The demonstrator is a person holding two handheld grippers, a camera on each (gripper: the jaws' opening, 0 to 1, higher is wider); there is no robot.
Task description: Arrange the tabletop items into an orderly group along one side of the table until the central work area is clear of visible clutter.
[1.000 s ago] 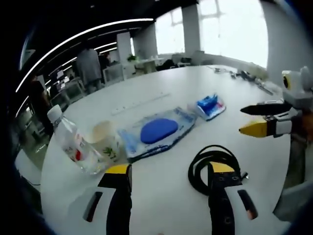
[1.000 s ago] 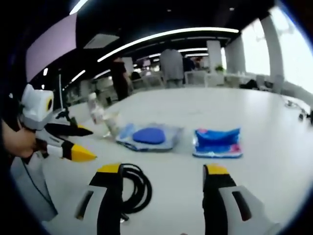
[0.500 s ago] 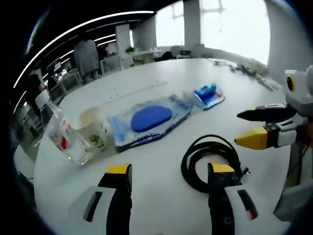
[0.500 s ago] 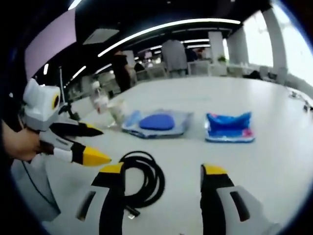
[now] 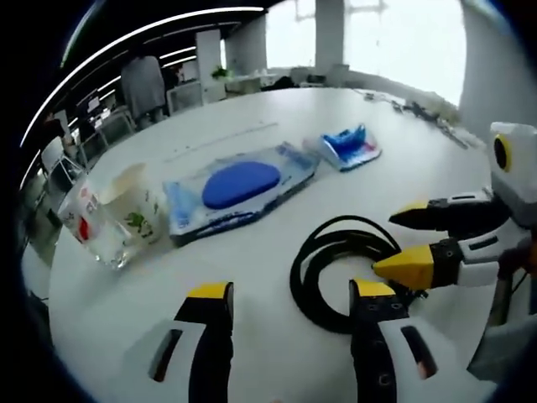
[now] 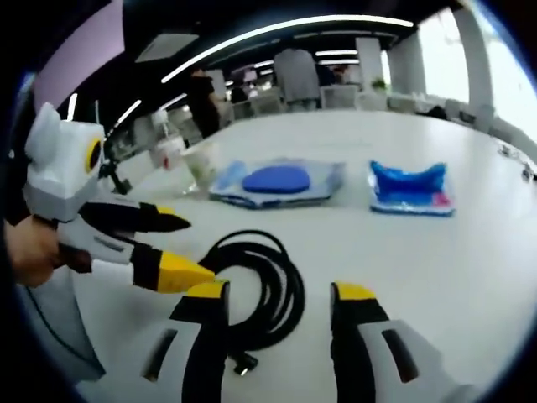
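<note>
The table [image 5: 277,126] is smooth, matt white. The coiled cable [image 5: 336,269] has a black, slightly glossy, rubbery sheath. The blue pad's wrapper [image 5: 239,189] looks like shiny clear plastic film, as does the bottle [image 5: 88,235]; the cup [image 5: 134,201] seems matt paper.

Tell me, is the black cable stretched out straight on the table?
No, the black cable lies coiled in loops on the white table.

Left gripper [image 5: 289,298]: I am holding it low and pointing forward, jaws parted, nothing between the yellow-tipped fingers [image 5: 210,294].
Right gripper [image 6: 277,295]: I am holding it low too, jaws spread wide and gripping nothing.
Crossing: each is reaching in beside the other, tips nearly meeting.
Hand [image 6: 29,252]: I am gripping the left gripper's handle.
</note>
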